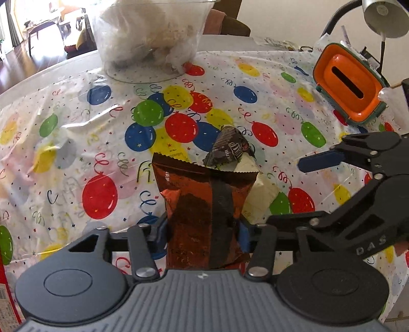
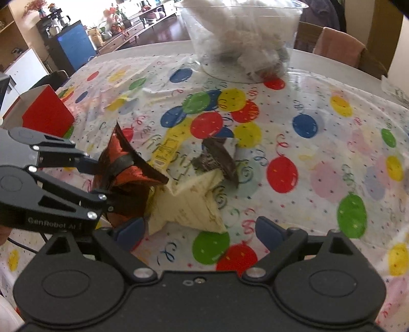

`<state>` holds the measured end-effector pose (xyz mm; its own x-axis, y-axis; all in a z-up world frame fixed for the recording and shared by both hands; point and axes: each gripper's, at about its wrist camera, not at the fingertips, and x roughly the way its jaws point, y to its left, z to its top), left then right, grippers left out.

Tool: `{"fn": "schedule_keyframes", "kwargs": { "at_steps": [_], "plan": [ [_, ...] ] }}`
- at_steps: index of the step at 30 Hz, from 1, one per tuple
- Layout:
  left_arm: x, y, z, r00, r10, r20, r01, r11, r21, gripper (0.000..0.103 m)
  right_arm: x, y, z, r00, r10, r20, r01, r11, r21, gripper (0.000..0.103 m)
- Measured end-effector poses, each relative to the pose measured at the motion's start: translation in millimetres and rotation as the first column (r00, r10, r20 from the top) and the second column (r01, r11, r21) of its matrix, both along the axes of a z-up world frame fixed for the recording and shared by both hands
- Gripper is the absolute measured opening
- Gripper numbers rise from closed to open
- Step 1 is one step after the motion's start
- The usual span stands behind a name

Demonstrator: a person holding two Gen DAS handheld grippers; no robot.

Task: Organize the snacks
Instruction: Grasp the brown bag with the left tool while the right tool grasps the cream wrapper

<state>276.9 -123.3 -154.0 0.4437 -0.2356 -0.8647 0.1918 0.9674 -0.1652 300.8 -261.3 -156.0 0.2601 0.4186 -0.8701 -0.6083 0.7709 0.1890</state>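
Note:
My left gripper (image 1: 203, 236) is shut on a shiny red-brown snack packet (image 1: 204, 204), held just above the balloon tablecloth; it also shows in the right wrist view (image 2: 127, 178). A pale cream packet (image 2: 189, 206) lies beside it on the cloth, and a small dark brown packet (image 2: 217, 161) lies just beyond. My right gripper (image 2: 202, 233) is open and empty, its blue pads either side of the cream packet's near edge. A clear plastic bowl (image 2: 240, 43) holding several wrapped snacks stands at the far side of the table.
A balloon-print tablecloth (image 1: 76, 127) covers the white table. An orange and green box with a slot (image 1: 350, 86) and a grey desk lamp (image 1: 383, 18) stand at the right. A red box (image 2: 46, 115) sits at the left edge. Chairs stand behind the table.

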Motion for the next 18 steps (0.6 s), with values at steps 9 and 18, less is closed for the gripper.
{"fn": "schedule_keyframes", "kwargs": {
  "at_steps": [9,18],
  "plan": [
    [-3.0,30.9,0.2,0.995,0.102,-0.012,-0.102,0.995,0.002,0.044,11.2,24.7,-12.2,1.000,0.021,-0.005,-0.021,1.000,0.014,0.083],
    [-8.4,40.5,1.1,0.990,0.136,-0.025,-0.136,0.991,0.022,0.044,11.7,28.7,-19.5,1.000,-0.009,-0.017,0.010,1.000,0.009,0.062]
  ]
}}
